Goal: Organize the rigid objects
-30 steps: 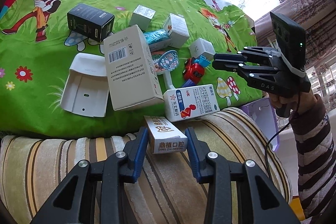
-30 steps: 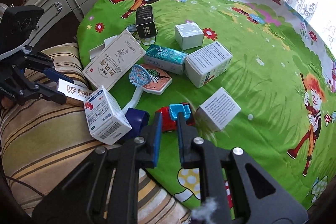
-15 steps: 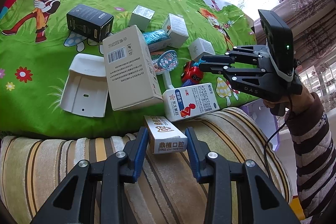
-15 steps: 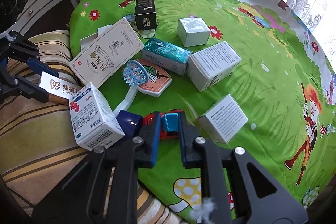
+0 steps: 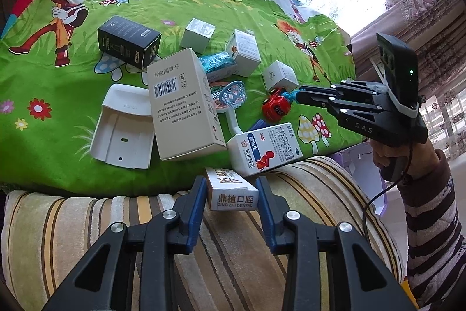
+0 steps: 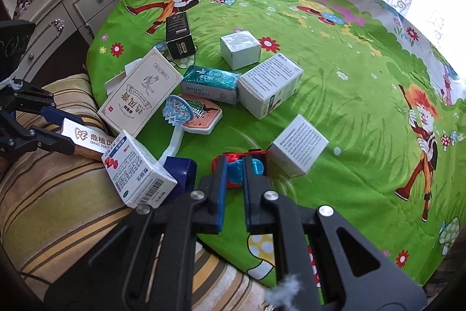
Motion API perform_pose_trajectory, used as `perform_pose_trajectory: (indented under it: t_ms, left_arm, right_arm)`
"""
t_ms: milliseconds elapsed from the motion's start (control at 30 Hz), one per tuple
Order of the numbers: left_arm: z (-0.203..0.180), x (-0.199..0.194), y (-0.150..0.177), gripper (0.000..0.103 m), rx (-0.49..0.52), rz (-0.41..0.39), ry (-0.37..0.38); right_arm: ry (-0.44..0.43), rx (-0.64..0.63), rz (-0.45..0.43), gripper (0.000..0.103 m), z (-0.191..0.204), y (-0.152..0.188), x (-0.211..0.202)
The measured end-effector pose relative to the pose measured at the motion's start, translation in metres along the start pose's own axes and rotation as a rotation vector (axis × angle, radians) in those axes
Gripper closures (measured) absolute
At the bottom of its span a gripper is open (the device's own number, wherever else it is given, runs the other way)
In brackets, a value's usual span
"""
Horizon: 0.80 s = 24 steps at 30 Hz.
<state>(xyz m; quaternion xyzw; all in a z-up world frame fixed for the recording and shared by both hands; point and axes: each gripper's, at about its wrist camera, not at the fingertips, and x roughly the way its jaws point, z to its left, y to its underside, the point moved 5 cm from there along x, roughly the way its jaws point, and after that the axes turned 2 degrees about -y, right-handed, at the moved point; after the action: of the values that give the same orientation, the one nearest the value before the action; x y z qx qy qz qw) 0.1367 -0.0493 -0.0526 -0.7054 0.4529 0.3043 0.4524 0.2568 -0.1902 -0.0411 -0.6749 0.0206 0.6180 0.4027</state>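
While the green cartoon sheet (image 6: 335, 83) filled most of both views, the striped cushion (image 5: 305, 179) lay across the lower frame. Boxes stood scattered mid-frame: the large beige box (image 5: 180, 104) at centre left, a medicine carton (image 5: 263, 149) leaning on the cushion edge, and a white cube box (image 6: 297, 145) right of centre. The left gripper (image 5: 230, 191), low centre, was pinching the dental box (image 5: 231, 190) between its blue pads over the cushion. The right gripper (image 6: 233, 174) had its jaws pressed onto the blue part of the red toy car (image 6: 238, 165), low centre of its view. Judged step: both items were gripped, with lifting not yet evident. The next move appeared to call for a clean lift of the car clear of the cube box just beside it.
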Motion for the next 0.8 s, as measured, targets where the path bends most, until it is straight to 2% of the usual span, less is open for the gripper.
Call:
perform_pose_trajectory:
  t_ms: [400,600,800]
  left_arm:
    - [-0.009,-0.008,0.001,0.067,0.024,-0.019,0.003]
    - [-0.012,-0.014,0.000,0.067,0.030,-0.034,0.008]
    - [-0.014,-0.019,-0.002,0.067,0.032,-0.049,0.004]
  right_arm:
    - [-0.010,0.155,-0.088,0.090,-0.011,0.023,-0.052]
    - [0.010,0.253,-0.132,0.090,-0.023,0.052,-0.085]
    - [0.065,0.358,-0.156,0.090,-0.041,0.098,-0.116]
